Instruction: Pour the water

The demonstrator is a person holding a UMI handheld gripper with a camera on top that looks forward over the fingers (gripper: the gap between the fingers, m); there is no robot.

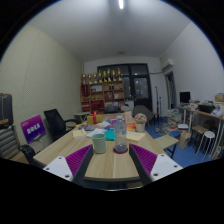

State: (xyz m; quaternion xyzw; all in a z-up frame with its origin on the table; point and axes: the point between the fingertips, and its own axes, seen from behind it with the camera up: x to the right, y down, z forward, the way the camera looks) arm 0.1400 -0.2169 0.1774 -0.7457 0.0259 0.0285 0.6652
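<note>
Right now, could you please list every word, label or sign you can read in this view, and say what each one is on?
None can be read.
Purple sign left of the table: white lettering, too small to read.
Bottle and cup ahead of the open tool: no legible label.
Shelf at the back wall: items too small to read.

White-walled room with ceiling light (121, 4), shelves (104, 92), and wooden table (112, 165).
</note>
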